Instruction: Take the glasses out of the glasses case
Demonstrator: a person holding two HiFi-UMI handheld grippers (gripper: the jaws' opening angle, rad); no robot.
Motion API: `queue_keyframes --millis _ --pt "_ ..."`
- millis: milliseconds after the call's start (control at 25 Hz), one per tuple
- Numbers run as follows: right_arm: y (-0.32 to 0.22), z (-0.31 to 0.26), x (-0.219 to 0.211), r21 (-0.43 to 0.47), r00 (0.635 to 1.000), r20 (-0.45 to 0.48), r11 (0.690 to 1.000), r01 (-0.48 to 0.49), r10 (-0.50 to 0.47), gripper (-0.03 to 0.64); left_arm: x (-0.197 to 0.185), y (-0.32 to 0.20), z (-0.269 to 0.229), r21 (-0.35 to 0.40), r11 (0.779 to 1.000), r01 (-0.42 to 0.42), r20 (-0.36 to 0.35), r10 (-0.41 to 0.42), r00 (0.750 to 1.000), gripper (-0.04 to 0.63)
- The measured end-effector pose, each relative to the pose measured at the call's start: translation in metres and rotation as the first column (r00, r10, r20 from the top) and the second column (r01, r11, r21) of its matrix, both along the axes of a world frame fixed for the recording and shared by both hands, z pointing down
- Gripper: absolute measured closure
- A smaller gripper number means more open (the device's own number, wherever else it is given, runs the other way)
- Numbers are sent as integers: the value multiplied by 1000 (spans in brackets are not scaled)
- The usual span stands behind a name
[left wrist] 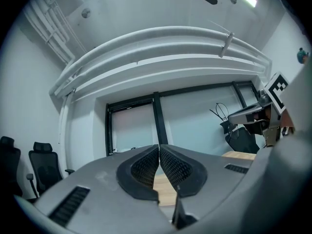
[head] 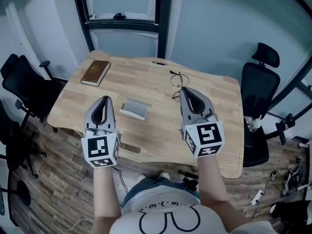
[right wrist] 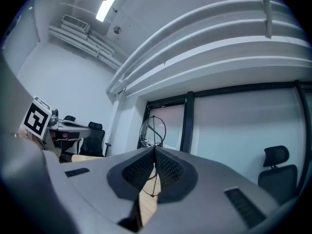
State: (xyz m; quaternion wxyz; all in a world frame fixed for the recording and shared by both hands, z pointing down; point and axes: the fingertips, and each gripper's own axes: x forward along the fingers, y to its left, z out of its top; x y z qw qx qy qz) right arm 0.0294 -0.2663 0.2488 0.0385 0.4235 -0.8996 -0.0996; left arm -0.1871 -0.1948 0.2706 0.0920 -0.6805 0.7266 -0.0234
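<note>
A pair of thin wire-rimmed glasses [head: 178, 82] hangs above the wooden table [head: 156, 145], with my right gripper [head: 184, 90] shut on its frame. In the right gripper view one round lens [right wrist: 152, 129] stands up past the closed jaws and a thin wire runs down between the pads. The grey glasses case [head: 135, 108] lies closed on the table between the two grippers. My left gripper [head: 105, 99] is held above the table left of the case, its jaws shut with nothing between them [left wrist: 159, 150]. The right gripper with the glasses [left wrist: 220, 110] shows at the right of the left gripper view.
A brown book [head: 95, 72] lies at the table's far left corner. Black office chairs stand at the left [head: 22, 84] and right [head: 257, 89] of the table. A dark-framed glass partition [head: 122, 23] rises behind the table. Cables and a power strip [head: 257, 196] lie on the floor.
</note>
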Motion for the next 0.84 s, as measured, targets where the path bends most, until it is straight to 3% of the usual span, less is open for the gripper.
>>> queue_keyframes --millis 840 --pt "-14 -3 -13 6 998 46 999 -37 36 557 -23 -17 -16 25 999 -21 21 20 1000 575"
